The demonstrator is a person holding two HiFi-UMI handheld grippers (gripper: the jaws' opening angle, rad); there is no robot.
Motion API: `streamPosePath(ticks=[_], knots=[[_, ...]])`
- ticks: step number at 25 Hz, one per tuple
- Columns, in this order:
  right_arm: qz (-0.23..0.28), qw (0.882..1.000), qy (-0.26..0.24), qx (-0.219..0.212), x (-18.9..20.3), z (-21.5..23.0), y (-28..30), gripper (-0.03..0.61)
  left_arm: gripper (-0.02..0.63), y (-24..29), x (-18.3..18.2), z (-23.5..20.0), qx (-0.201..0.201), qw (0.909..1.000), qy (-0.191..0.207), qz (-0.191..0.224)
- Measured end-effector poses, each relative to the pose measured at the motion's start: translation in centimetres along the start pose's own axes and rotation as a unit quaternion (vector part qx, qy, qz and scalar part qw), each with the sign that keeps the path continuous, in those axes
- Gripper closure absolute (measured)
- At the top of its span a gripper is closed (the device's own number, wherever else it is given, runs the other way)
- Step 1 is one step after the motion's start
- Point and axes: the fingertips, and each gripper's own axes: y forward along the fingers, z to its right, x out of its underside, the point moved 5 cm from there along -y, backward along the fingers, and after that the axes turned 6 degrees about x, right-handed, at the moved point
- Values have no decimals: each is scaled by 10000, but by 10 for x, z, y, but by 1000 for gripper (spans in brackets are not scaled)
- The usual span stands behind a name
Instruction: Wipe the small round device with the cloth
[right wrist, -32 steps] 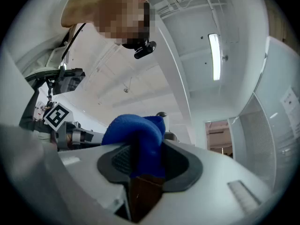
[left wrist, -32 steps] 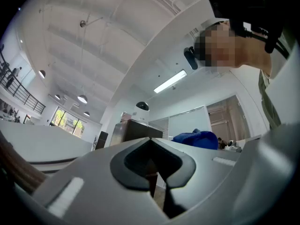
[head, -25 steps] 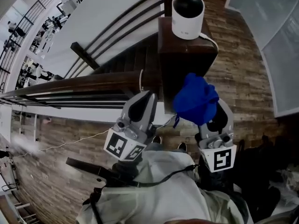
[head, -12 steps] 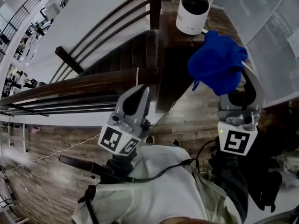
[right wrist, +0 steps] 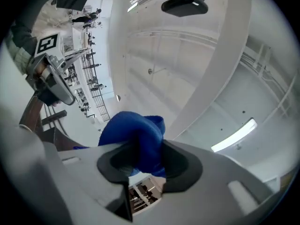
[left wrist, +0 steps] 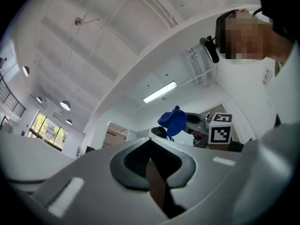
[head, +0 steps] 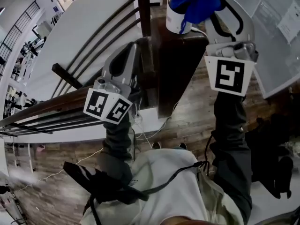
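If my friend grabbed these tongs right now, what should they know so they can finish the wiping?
Right tongs: shut on the bunched blue cloth, held over the top of the white round device.
Left tongs: shut, empty, beside the wooden post.
The device stands on the post's top.
Done: cloth is in hand and at the device; whether they touch cannot be told.
Left: wipe the device all round.
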Motion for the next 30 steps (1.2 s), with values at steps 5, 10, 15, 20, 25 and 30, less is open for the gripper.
streamPosePath(ticks=[5,10,15,20,25,30], knots=[[88,9973,-677,-271,-3,-26,10,441,612,61,-22,-8,349,9992,203,-55],[-25,9966,-577,-583,4,-59,-19,442,612,77,-20,3,621,9979,140,-64],[-193,9953,-53,-947,19,-54,-33,441,612,91,-26,7,795,9967,175,25],[-186,9974,640,269,20,20,-7,441,612,95,-27,15,900,9958,170,82],[-616,9972,183,-380,29,-5,-3,442,612,101,-21,28,979,9951,117,64],[-718,9904,89,-1177,50,-42,-26,442,612,109,-21,37,864,9959,249,82]])
